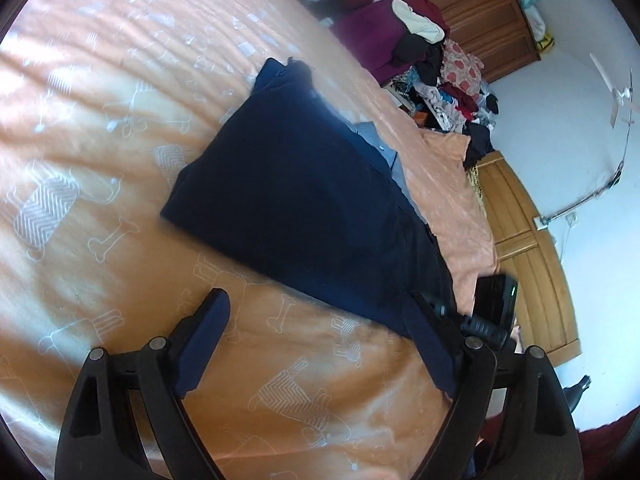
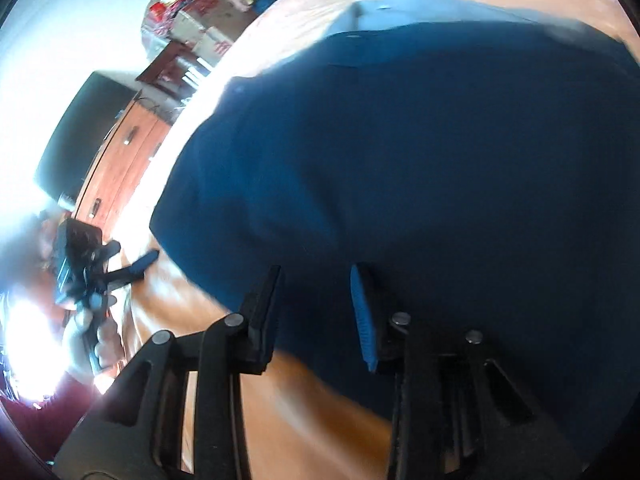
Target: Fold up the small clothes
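On the orange bed sheet [image 1: 100, 152] lies the dark blue cloth [image 1: 296, 208], partly folded | looks soft, light and floppy; best to pinch a corner or edge | left gripper [image 1: 320, 344] low over the sheet, fingers wide apart, empty | right gripper [image 2: 316, 312] at the cloth's near edge, fingers apart, holding nothing.

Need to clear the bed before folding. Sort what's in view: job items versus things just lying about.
Job:
navy garment spread on the orange bedsheet
left gripper, open
right gripper, open

Lying about:
heap of clothes beyond the bed
light blue cloth under the garment's far edge
wooden cabinet
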